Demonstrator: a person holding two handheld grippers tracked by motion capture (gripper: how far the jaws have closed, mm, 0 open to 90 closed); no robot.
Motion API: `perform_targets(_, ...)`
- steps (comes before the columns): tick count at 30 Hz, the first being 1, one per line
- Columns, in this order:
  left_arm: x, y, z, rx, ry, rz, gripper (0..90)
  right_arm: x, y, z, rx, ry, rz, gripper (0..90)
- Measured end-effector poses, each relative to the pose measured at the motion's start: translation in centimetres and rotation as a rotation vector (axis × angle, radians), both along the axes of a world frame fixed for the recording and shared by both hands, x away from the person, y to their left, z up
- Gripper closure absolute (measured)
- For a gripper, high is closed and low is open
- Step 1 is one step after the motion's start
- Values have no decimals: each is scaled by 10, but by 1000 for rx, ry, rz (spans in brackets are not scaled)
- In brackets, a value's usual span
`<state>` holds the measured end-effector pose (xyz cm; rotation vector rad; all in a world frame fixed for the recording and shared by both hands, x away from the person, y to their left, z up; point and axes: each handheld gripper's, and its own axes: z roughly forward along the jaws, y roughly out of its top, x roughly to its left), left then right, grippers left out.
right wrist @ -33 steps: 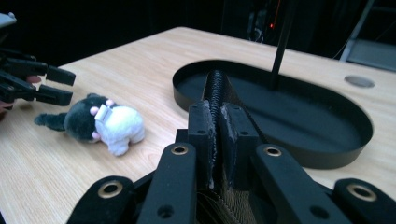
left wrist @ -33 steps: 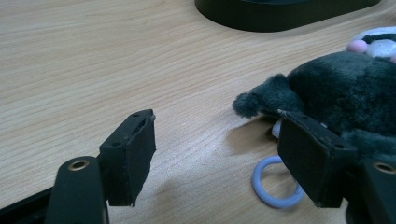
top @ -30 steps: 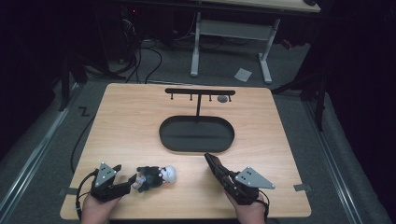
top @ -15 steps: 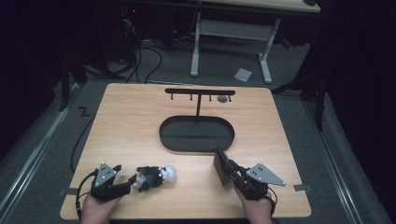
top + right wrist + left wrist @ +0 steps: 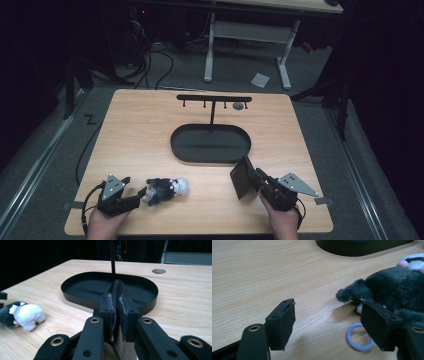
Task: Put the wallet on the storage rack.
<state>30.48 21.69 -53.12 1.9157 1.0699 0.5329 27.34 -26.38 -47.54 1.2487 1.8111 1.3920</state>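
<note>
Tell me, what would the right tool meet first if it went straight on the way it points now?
Probably the black tray. The right tool, shut on a flat black card, points at the tray's near rim, with bare table between. How high it would pass over that rim is hard to judge.

Table (image 5: 150, 125) – pale wood grain, matt; tray (image 5: 210, 156) – smooth black; toy (image 5: 162, 189) – fuzzy plush; wallet (image 5: 116, 290) – textured black.
</note>
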Motion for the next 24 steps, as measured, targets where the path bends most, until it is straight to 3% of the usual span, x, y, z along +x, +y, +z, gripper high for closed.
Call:
perform_targets(9,0,0,0,-2,1,1,283,-2,3,1,-22,-23,-6,773)
perform_targets(12,0,1,0,-2,1,3,283,-5,6,6,-29,-49,-10,674)
perform_targets(14,0,1,0,-1,1,2,284,-7,10,9,-39,-55,-10,575)
perform_targets(17,0,1,0,0,0,2,283,-9,14,9,-60,-55,-23,502)
perform_targets(18,0,1,1,-1,-1,2,283,-10,18,7,-80,-45,-44,440)
perform_targets(20,0,1,1,-2,-1,2,283,-10,19,4,-87,-22,-57,402)
perform_targets(24,0,2,1,-4,-4,4,283,-10,21,-4,-108,12,-67,383)
